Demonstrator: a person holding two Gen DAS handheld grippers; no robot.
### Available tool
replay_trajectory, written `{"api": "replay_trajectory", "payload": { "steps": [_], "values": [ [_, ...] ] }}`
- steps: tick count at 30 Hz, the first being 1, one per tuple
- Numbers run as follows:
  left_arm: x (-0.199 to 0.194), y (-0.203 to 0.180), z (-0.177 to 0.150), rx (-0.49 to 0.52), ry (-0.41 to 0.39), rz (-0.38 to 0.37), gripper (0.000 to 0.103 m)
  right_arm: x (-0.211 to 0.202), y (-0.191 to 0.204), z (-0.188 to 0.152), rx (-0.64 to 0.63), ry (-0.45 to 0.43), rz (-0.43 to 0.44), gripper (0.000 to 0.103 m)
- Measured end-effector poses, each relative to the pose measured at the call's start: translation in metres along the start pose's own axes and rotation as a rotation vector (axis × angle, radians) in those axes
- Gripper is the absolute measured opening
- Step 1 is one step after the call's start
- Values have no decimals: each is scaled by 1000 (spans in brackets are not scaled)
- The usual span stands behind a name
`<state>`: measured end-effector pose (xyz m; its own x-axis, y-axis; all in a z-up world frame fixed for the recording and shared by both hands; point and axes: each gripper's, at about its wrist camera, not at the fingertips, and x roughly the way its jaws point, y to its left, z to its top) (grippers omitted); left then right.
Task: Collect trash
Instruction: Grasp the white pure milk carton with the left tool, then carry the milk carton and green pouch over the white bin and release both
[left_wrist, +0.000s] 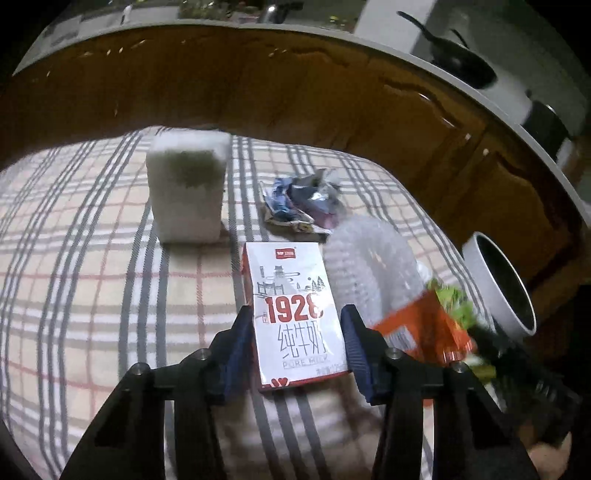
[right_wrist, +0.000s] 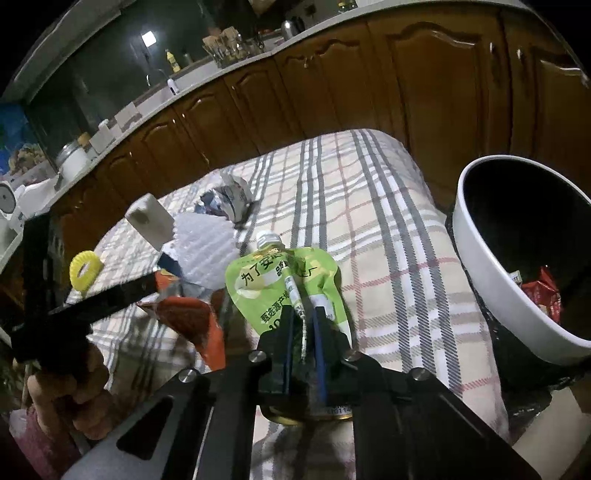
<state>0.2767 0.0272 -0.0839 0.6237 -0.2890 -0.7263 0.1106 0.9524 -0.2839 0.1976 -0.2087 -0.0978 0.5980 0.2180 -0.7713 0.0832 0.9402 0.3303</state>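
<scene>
Waiting just right of the right gripper's (right_wrist: 303, 325) fingers, the bin (right_wrist: 476, 266) stands handy for drops. Those fingers clench a green pouch (right_wrist: 280, 280), lifted for carrying. The left gripper (left_wrist: 297, 332) straddles the milk carton (left_wrist: 295, 314), fingers released, likely before pinching it.

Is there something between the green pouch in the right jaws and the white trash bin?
Nothing visible stands in the way. The right gripper holds the green pouch, and only bare checked cloth lies between it and the white bin at the table's right edge.
</scene>
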Motion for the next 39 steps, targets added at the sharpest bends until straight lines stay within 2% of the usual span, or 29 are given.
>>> {"api": "replay_trajectory", "payload": {
  "steps": [5,10,19,26,39],
  "values": [
    [-25,2,-15,21,-4,-14,45,-19,2,3,7,-51,13,9],
    [-59,2,-19,19,-41,-34,44,-35,3,6,11,-85,26,9],
    [-98,-31,-14,97,-111,-101,44,-58,-9,2,38,-136,22,9],
    [-90,-70,-12,159,-95,-159,44,-79,-35,0,70,-173,-7,9],
    [-46,-144,-2,261,-48,-248,44,-116,-100,-5,167,-228,-99,9]
  ]
}}
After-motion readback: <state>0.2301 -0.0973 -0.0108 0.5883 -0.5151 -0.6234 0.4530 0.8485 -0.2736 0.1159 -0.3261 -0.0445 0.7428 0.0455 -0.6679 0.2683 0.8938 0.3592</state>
